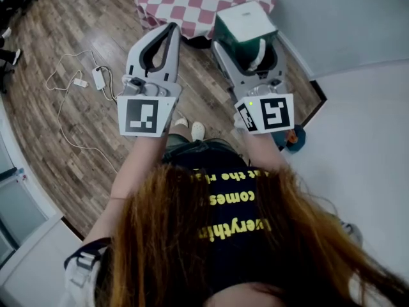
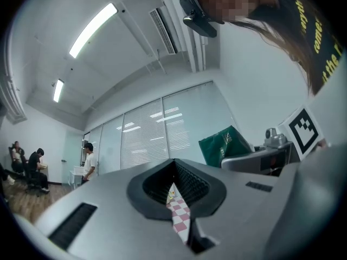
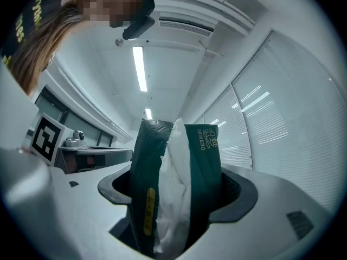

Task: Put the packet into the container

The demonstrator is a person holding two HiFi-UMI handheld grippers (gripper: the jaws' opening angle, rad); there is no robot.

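Head view cuts the checkered-cloth table (image 1: 203, 2) off at the top edge, so whatever stands on it can't be seen; the person's hair and dark T-shirt (image 1: 233, 203) fill the bottom and hide the lower body, apart from two shoe tips (image 1: 190, 128). Both forearms reach fwd & up, grippers side by side over the wood floor (image 1: 70, 139), marker cubes facing the camera. Left gripper (image 1: 171, 31): jaws closed tip to tip w/ nothing between; its own view shows only a thin slit w/ a sliver of the checkered cloth (image 2: 181, 216) behind it. Right gripper (image 1: 251, 57) is clamped on the green packet (image 1: 245, 24), held upright in the air just short of the table edge. Right gripper view shows what the head view doesn't: white tissue (image 3: 172, 199) bulging out along the packet (image 3: 205, 167) front, and a yellow label strip, print too small to read. Left gripper view alone shows several people (image 2: 33, 167) far off by glass partitions. A white cable (image 1: 67, 82) w/ adapter lies on the floor at left.
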